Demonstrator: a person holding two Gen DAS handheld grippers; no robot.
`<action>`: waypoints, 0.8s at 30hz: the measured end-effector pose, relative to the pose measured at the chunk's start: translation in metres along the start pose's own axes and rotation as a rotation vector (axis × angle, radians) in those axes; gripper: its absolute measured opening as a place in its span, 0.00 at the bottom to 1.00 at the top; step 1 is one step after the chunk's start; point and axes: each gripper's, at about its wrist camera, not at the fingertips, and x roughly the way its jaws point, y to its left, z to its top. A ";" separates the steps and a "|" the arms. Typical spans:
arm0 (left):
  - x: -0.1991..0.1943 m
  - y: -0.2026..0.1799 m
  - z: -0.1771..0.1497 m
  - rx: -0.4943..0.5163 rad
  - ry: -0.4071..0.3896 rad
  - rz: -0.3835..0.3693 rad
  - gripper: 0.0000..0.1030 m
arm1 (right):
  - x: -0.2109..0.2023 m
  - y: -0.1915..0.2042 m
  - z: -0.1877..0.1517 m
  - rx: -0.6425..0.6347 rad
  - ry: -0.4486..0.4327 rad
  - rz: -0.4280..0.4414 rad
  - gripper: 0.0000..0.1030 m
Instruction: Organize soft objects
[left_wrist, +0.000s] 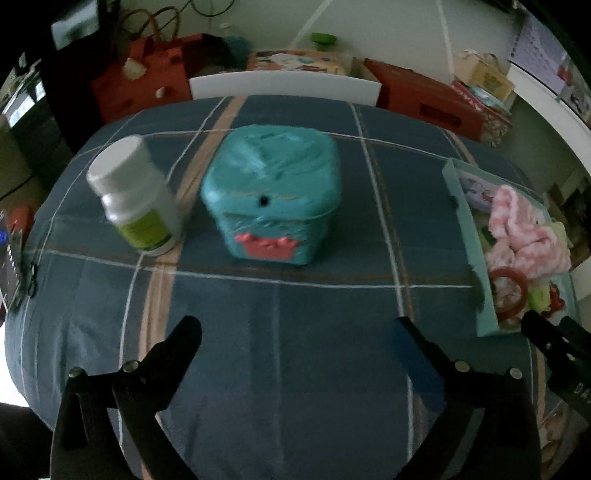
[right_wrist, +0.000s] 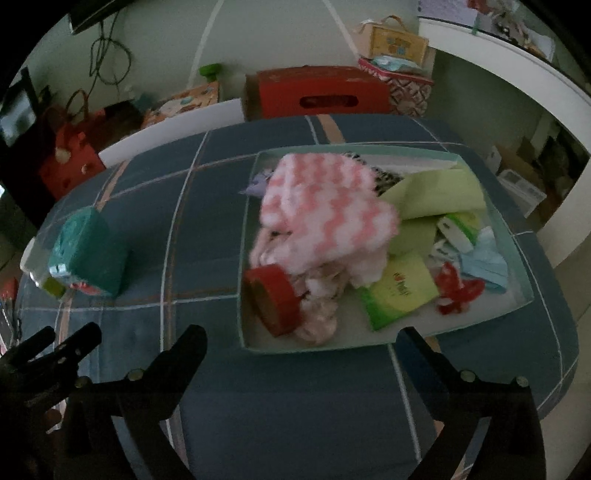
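- Left gripper (left_wrist: 297, 332): jaws spread wide, empty, over the plaid table (left_wrist: 295, 369).
- Right gripper (right_wrist: 304, 339): jaws spread wide, empty.
- Pink-white cloth (right_wrist: 325, 218): crumpled, no clear long axis, in the tray (right_wrist: 491, 317) at the table's right edge.

Both hand-held grippers wide open, empty

Left hand-held gripper (left_wrist: 295, 332) and right hand-held gripper (right_wrist: 303, 339) tilt steeply downward, side by side, jaws spread, nothing between them.
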 end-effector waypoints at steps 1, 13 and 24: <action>0.000 0.003 -0.002 -0.005 0.004 -0.003 0.99 | 0.001 0.003 -0.001 -0.006 0.007 0.001 1.00; 0.001 0.005 -0.009 0.005 0.058 0.011 0.99 | 0.005 0.013 -0.005 -0.029 0.012 -0.002 1.00; 0.007 0.004 -0.007 0.000 0.067 0.059 0.99 | 0.010 0.006 -0.005 -0.013 0.013 -0.009 1.00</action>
